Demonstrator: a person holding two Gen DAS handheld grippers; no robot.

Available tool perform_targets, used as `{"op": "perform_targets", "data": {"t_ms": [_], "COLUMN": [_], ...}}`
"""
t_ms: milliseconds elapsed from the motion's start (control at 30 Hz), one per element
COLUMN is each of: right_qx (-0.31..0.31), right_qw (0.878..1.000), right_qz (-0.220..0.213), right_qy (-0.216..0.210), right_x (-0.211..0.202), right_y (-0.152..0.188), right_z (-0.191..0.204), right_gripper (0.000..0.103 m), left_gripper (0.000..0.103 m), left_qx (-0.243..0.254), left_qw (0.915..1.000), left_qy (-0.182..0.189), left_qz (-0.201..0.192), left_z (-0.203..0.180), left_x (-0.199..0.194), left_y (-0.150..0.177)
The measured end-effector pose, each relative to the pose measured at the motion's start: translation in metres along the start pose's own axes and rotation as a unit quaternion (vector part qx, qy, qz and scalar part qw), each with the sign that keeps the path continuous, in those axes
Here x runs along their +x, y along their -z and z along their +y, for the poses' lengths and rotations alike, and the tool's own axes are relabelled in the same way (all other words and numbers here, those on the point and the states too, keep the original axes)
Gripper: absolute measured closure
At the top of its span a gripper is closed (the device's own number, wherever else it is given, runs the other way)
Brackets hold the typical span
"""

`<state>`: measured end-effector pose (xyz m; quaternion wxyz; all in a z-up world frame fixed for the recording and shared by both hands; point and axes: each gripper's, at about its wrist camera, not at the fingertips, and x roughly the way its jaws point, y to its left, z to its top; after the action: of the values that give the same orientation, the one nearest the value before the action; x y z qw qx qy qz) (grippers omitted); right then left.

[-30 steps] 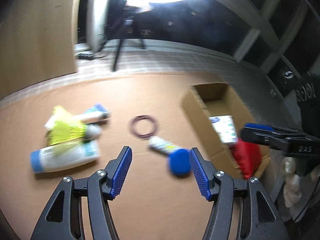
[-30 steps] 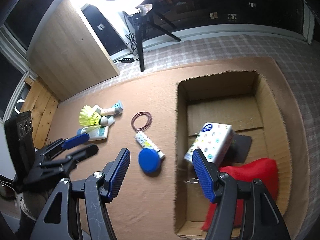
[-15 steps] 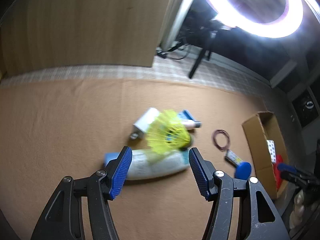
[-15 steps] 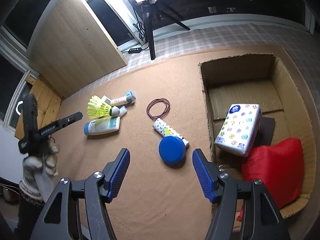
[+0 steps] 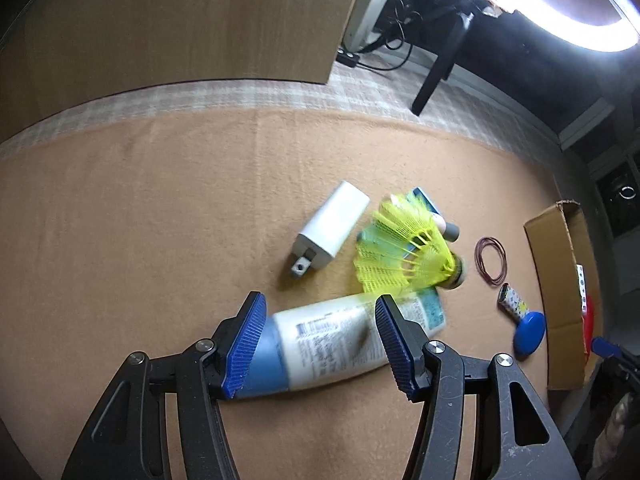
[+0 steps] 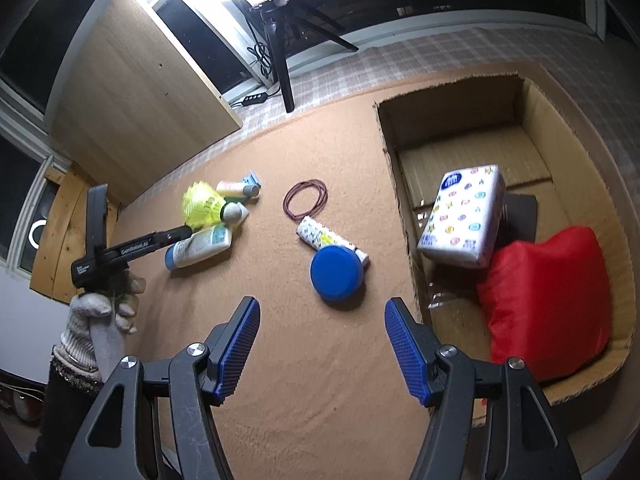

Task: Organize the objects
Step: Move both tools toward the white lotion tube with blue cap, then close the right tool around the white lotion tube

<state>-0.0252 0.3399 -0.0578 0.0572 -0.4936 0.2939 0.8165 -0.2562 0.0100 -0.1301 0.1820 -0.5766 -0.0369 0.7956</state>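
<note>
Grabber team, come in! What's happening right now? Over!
Left hand-held gripper open over white bottle. Right hand-held gripper open, empty. Yellow shuttlecock rests against the bottle.

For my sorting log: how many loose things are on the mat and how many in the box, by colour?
On the mat:
White: 3, tube, charger, patterned tube
Yellow: 1, shuttlecock
Blue: 1, round lid
Dark red: 1, rubber band
Pink and blue: 1, small tube
In the box:
White: 1, tissue pack
Red: 1, cushion
Black: 1, flat item
Total: 10

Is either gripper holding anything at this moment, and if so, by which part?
Nothing is held. The left gripper straddles the white bottle with jaws open; the right gripper is open over bare mat.
</note>
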Motion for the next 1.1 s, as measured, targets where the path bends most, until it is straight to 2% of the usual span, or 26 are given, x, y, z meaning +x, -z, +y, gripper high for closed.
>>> {"op": "perform_targets", "data": {"t_ms": [267, 400, 500, 533, 633, 800, 967, 1067, 1100], "right_qx": [-0.001, -0.003, -0.01, -0.013, -0.019, -0.035, -0.039, -0.042, -0.043], "right_qw": [1.0, 1.0, 1.0, 0.999, 0.999, 0.998, 0.997, 0.997, 0.997], "right_qz": [0.006, 0.009, 0.016, 0.02, 0.026, 0.033, 0.041, 0.049, 0.051], "right_qy": [-0.005, -0.013, -0.019, -0.022, -0.029, -0.036, -0.044, -0.046, -0.047], "right_x": [-0.002, 0.001, 0.006, 0.009, 0.015, 0.019, 0.025, 0.031, 0.033], "right_y": [0.009, 0.013, 0.017, 0.018, 0.022, 0.026, 0.028, 0.029, 0.03], "right_z": [0.001, 0.003, 0.007, 0.009, 0.014, 0.024, 0.029, 0.031, 0.032], "right_gripper": [0.042, 0.042, 0.042, 0.042, 0.042, 0.042, 0.042, 0.042, 0.042], "left_gripper": [0.044, 0.045, 0.046, 0.051, 0.054, 0.055, 0.056, 0.05, 0.044], "left_qx": [0.014, 0.004, 0.011, 0.009, 0.001, 0.003, -0.01, -0.009, -0.009], "left_qw": [0.9994, 0.9989, 0.9992, 0.9992, 0.9991, 0.9993, 0.9973, 0.9963, 0.9961], "left_qy": [0.028, 0.041, 0.037, 0.038, 0.042, 0.038, 0.072, 0.084, 0.086], "left_qz": [0.013, 0.021, 0.01, 0.009, 0.007, -0.002, 0.008, 0.016, 0.016], "left_z": [-0.026, -0.04, -0.052, -0.056, -0.063, -0.081, -0.098, -0.108, -0.109], "left_x": [0.01, 0.012, 0.008, 0.007, 0.005, 0.004, 0.004, 0.003, 0.001], "left_y": [0.03, 0.064, 0.084, 0.09, 0.103, 0.122, 0.142, 0.153, 0.154]}}
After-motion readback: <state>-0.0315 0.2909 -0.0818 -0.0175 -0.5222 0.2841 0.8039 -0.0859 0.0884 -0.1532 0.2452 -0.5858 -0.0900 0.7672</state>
